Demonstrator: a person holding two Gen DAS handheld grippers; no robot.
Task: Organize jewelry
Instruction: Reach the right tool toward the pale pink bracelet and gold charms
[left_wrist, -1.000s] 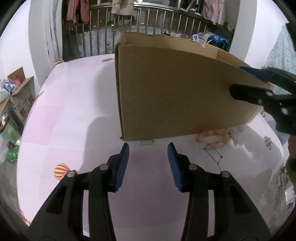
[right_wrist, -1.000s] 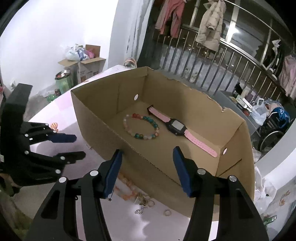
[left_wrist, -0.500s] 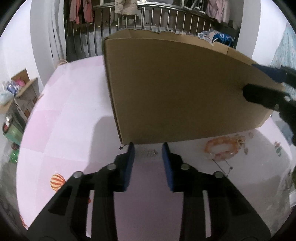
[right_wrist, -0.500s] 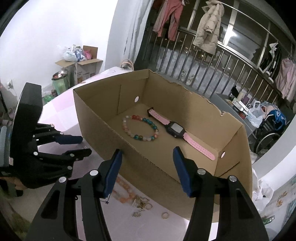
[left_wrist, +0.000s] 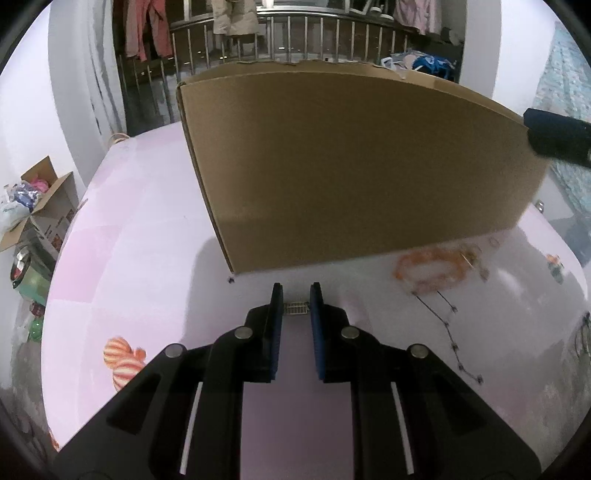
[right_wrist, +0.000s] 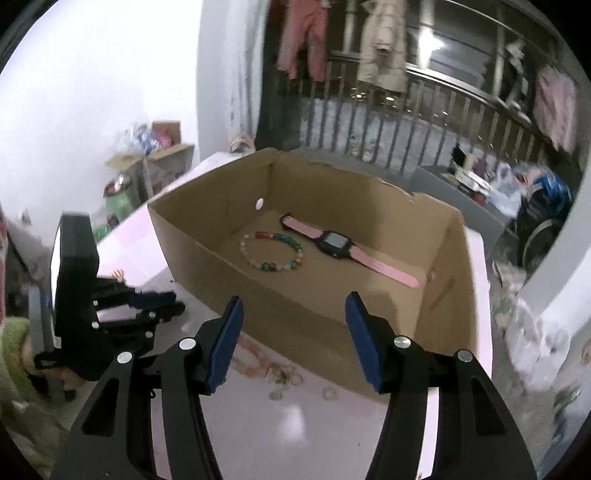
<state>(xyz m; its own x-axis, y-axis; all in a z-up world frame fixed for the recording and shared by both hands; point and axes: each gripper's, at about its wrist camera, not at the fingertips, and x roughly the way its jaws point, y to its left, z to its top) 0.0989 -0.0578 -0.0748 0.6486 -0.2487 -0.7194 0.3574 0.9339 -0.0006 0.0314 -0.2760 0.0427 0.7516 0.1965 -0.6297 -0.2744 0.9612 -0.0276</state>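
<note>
A small silver clip-like piece (left_wrist: 295, 307) lies on the pink table (left_wrist: 147, 240) just in front of the cardboard box (left_wrist: 351, 166). My left gripper (left_wrist: 295, 306) is closing on it, and the blue pads touch both of its ends. In the right wrist view my right gripper (right_wrist: 295, 332) hangs open above the box's near wall (right_wrist: 258, 295) with nothing between its fingers. Inside the box lie a multicoloured bead bracelet (right_wrist: 273, 251) and a pink-strapped watch (right_wrist: 340, 245). The left gripper (right_wrist: 173, 301) shows low at the left there.
An orange bead bracelet (left_wrist: 432, 266), a thin dark chain (left_wrist: 447, 328) and small rings (right_wrist: 328, 393) lie on the table by the box's front. A striped balloon print (left_wrist: 118, 358) marks the tablecloth. Boxes and bags (left_wrist: 33, 210) stand on the floor at the left.
The left jaws have narrowed from wide apart to closing around the silver piece, after moving forward to it. The right gripper has drifted and rolled a little, jaws unchanged.
</note>
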